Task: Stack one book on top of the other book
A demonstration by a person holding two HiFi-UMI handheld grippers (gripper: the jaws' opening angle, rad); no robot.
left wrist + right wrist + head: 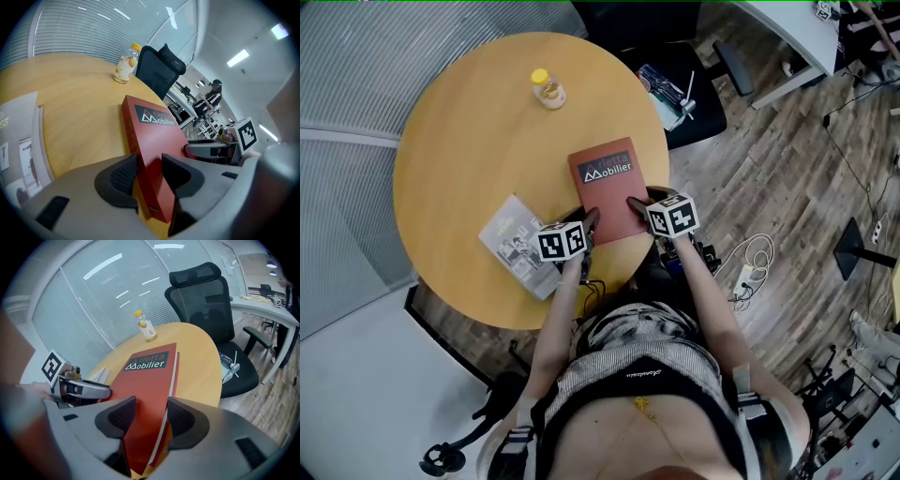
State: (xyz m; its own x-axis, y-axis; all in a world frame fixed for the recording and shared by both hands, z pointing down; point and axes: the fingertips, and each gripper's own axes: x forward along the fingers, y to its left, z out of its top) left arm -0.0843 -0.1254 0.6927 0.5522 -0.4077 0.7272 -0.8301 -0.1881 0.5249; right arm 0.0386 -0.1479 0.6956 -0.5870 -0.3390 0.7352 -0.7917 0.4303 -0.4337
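From the head view I see a round table [459,141] with the red book [609,183] lying near its close edge, cover up; the grey book [514,239] lies just left of it, apart from it, so the two are not stacked; a bottle [548,89] stands upright well beyond them, near the far edge; a black chair [703,103] sits past the table on the right. My left gripper [589,225] is at the red book's near-left corner and my right gripper [639,206] at its near-right corner; both slant downward.

In the left gripper view the jaws are closed on the red book [154,136]; one pad sits against the spine side, the other presses on the cover, with the corner between them. The rest of the book runs away over the table [79,108]; the bottle [125,65] and chair [157,68] stand beyond it; the grey book [18,140] shows at the left edge; the right gripper [190,150] reaches in from the right onto the cover.

In the right gripper view the jaws likewise grip the red book [145,380]; one pad is on the cover, the other at the page edge. The left gripper [101,391] holds the opposite corner; a strip of the grey book [101,375] shows behind it; the bottle [146,328] stands farther back.
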